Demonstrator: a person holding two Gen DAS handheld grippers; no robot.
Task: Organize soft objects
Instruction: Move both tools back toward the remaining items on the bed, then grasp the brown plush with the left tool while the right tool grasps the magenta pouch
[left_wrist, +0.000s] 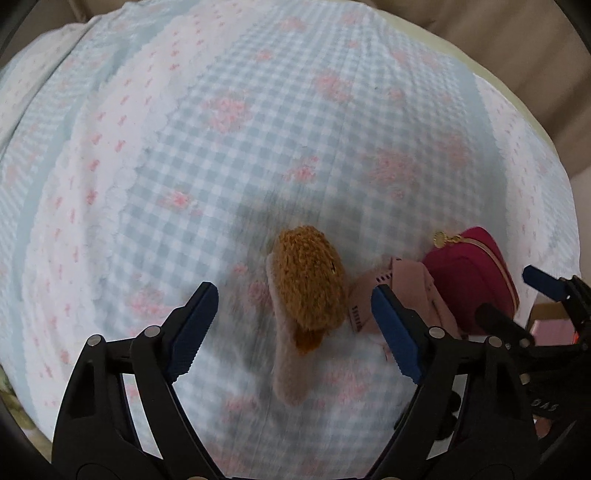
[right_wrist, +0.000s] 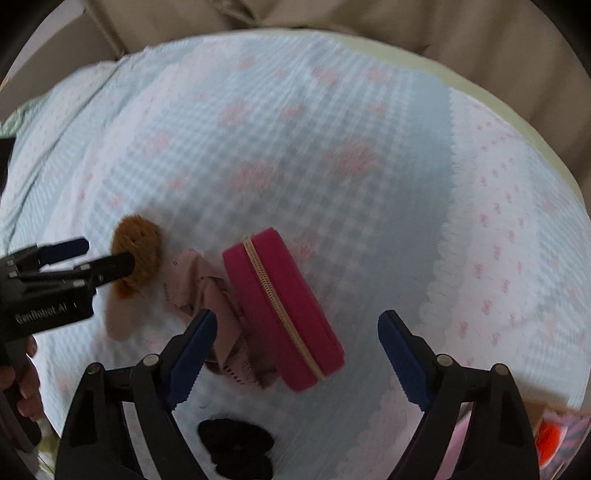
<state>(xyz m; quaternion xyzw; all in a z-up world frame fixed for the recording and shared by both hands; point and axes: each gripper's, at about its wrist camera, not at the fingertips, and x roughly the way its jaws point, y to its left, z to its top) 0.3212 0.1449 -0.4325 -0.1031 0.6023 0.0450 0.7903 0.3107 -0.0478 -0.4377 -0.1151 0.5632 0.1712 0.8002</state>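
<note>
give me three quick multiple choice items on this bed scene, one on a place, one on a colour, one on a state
1. What lies between the brown plush toy and the zip case?
A. pink cloth
B. a book
C. nothing

2. What colour is the zip case?
A. green
B. magenta
C. white

3. How is the right gripper?
A. shut on the case
B. shut on the plush
C. open, holding nothing

Answers:
1 A: the crumpled pink cloth sits between them.
2 B: magenta shell with a gold zip.
3 C: its blue fingers stand apart, touching nothing, with the case between them.
</note>
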